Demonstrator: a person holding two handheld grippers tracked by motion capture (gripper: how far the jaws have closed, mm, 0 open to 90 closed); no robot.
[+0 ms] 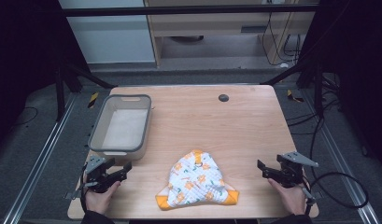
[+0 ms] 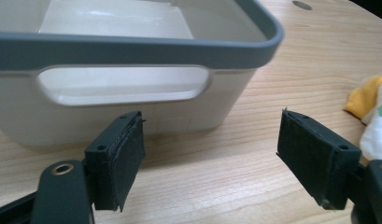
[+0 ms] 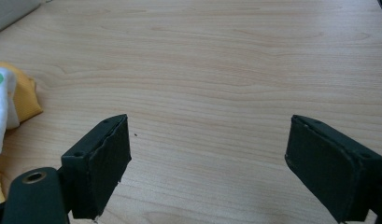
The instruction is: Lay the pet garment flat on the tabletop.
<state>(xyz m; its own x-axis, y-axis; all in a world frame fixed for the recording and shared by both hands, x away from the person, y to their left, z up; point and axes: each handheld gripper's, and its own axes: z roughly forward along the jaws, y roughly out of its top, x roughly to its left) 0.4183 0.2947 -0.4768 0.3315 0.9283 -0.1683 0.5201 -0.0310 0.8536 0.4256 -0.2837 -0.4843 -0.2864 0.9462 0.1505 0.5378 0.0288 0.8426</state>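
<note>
A small white garment (image 1: 196,181) with orange trim and a flower print lies crumpled near the table's front edge, between my two hands. Its orange edge (image 2: 366,95) peeks in at the right of the left gripper view and at the left of the right gripper view as the garment (image 3: 11,100). My left gripper (image 1: 124,170) rests at the front left, open and empty, its jaws (image 2: 212,158) facing the near end of a grey-rimmed white bin (image 2: 132,84). My right gripper (image 1: 262,168) sits at the front right, open over bare wood (image 3: 207,154).
The empty bin (image 1: 121,122) stands on the left half of the wooden table (image 1: 216,121). A small dark round cap (image 1: 223,97) sits near the far edge. Metal rails, dark frame legs and cables surround the table on the floor.
</note>
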